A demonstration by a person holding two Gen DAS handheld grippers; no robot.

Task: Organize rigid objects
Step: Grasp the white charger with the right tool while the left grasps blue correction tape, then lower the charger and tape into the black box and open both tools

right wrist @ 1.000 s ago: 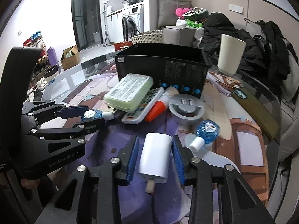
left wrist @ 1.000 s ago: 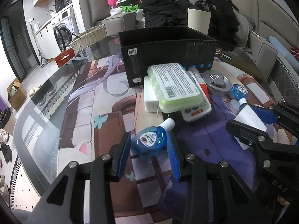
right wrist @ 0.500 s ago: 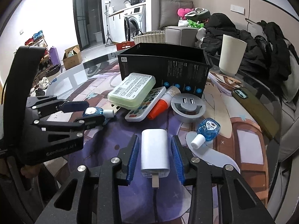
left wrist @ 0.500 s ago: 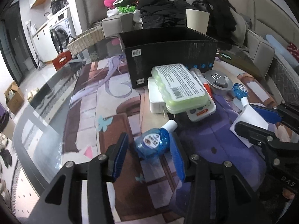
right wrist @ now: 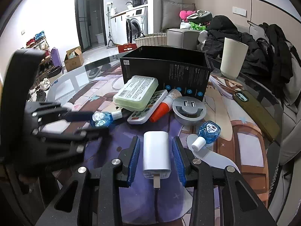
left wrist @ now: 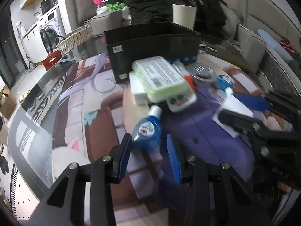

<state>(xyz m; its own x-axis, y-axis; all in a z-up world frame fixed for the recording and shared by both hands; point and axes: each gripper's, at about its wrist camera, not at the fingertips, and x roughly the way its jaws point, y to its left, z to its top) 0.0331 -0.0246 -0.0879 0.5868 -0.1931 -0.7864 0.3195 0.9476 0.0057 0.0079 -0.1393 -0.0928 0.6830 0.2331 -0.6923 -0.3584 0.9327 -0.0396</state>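
A small blue bottle [left wrist: 147,130] with a white cap sits between the blue pads of my left gripper [left wrist: 148,157]; a gap shows on the right side, so the jaws stand open around it. It also shows in the right wrist view [right wrist: 102,118]. My right gripper [right wrist: 156,159] is open around a white charger [right wrist: 156,153], with gaps on both sides. A black open box [right wrist: 165,73] stands behind a pile: a green case [right wrist: 136,92], a remote [right wrist: 148,107], an orange-capped tube [right wrist: 165,105] and a grey round USB hub [right wrist: 189,110].
A second blue bottle [right wrist: 207,131] lies right of the charger. A phone [right wrist: 254,111] lies at the right table edge. A white cup [right wrist: 233,57] stands behind the box. A white block [left wrist: 137,92] lies under the green case. The glass table edge [left wrist: 24,150] curves at left.
Both grippers have opened wider and drawn back a little. The left view is blurred by motion. The blue bottle and the charger now sit loosely between the pads.
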